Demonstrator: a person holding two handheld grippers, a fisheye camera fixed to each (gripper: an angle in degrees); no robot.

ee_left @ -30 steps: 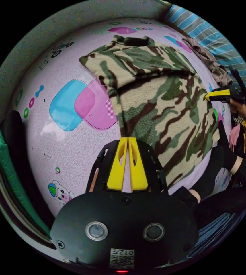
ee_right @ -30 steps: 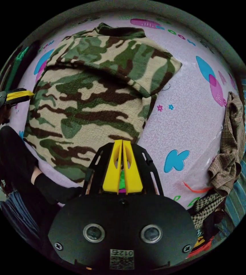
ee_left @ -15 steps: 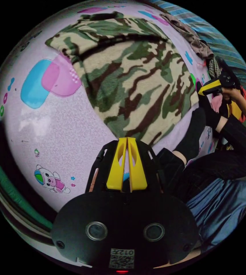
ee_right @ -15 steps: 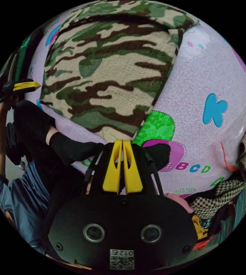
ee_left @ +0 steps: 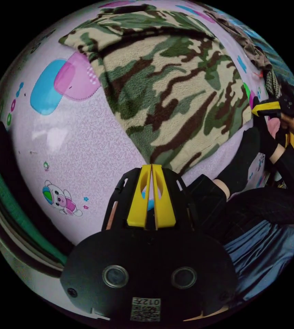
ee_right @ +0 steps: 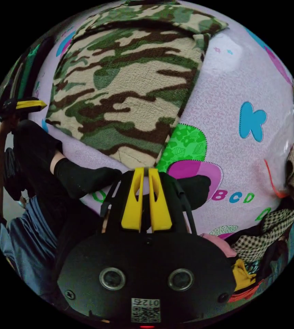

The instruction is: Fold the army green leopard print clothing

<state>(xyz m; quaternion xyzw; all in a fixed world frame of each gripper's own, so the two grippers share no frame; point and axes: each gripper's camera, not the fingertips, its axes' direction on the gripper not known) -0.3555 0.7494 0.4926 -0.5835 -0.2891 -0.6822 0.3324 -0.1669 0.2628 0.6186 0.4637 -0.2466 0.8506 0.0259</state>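
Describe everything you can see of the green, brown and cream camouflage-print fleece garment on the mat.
The green, brown and cream camouflage-print fleece garment lies flat on the pink cartoon-printed play mat. It looks fuzzy and soft. Both sleeves are folded in across the chest, below the dark collar at the far end, leaving a rough rectangle. The near hem faces the person's black-socked foot. Neither gripper holds it.
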